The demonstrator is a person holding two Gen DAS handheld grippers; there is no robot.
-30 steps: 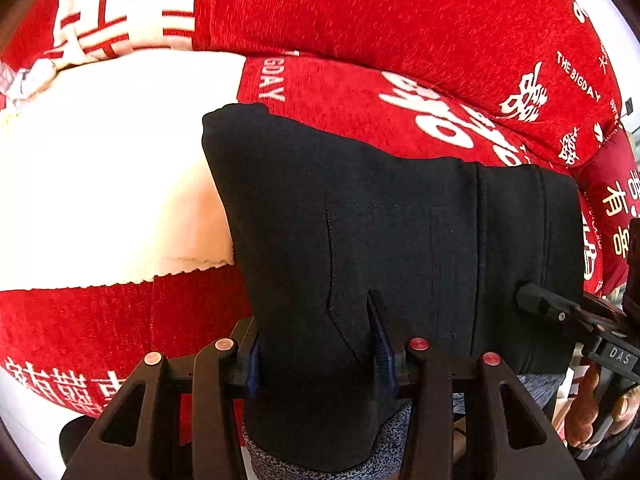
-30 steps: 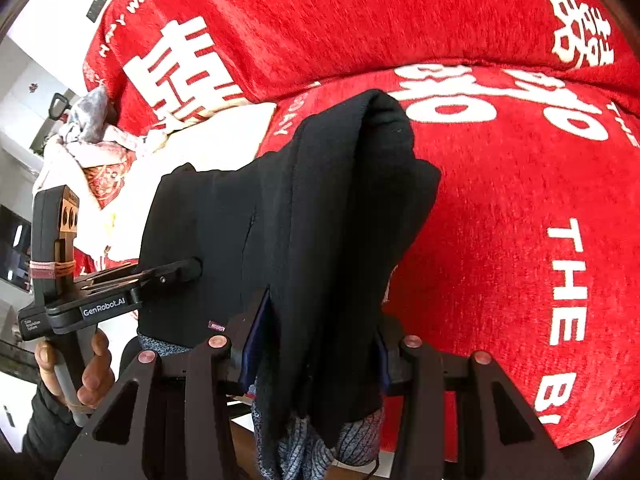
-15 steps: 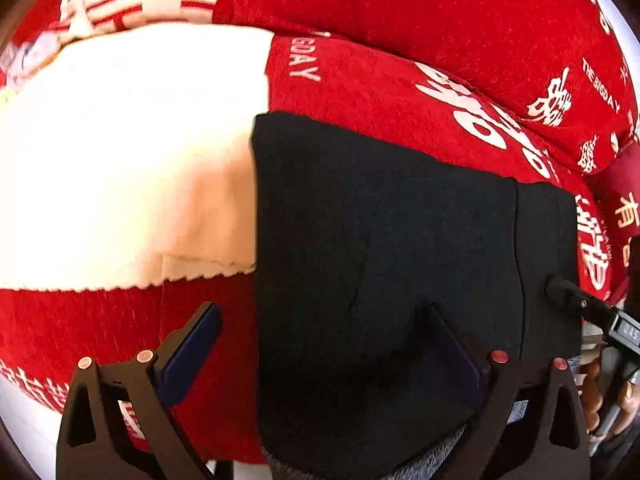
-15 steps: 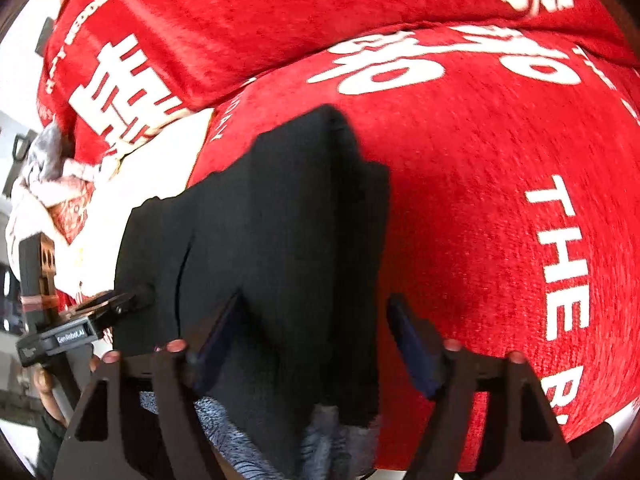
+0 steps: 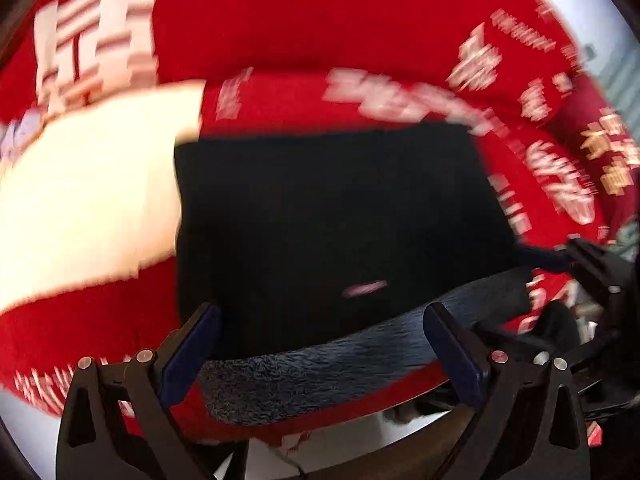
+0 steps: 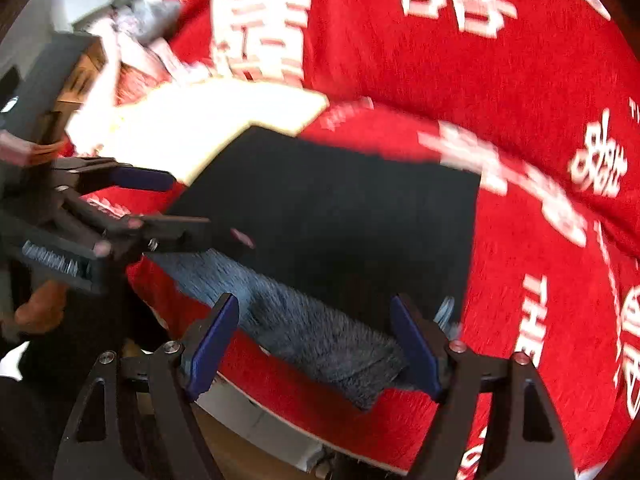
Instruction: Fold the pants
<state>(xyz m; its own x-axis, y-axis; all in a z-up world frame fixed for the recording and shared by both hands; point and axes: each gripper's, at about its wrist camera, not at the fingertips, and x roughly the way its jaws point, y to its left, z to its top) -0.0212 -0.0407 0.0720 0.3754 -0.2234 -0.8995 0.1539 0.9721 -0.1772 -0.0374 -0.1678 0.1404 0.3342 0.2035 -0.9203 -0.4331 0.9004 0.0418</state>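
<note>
- Both grippers, clamped on the black pants a second ago, have since let go and drawn back toward the near edge, leaving the garment lying flat.
- Folded pants (image 5: 332, 232) rest as a dark, roughly square bundle on the red printed cover (image 5: 320, 32), with a cream cloth (image 5: 88, 200) touching their left edge; a grey fleecy lining (image 5: 344, 364) shows along the near edge, hanging close to the front of the surface.
- Left gripper (image 5: 320, 348) stands wide open, fingers spread to either side of the near edge and holding nothing; whether the tips brush the cloth is lost to blur.
- Right gripper (image 6: 316, 340) is likewise spread and empty, its fingers straddling the grey lining at the near right corner of the pants (image 6: 340, 220).
- Seen from the right wrist, the left gripper (image 6: 160, 204) sits at the bundle's left side, beside the fabric.
- Pants lie directly ahead of both claws, their long axis running left to right, each gripper about equally near its own end.
- Judged from the neat bundle, the fold looks largely complete; any further fold would likely start from that near edge.
</note>
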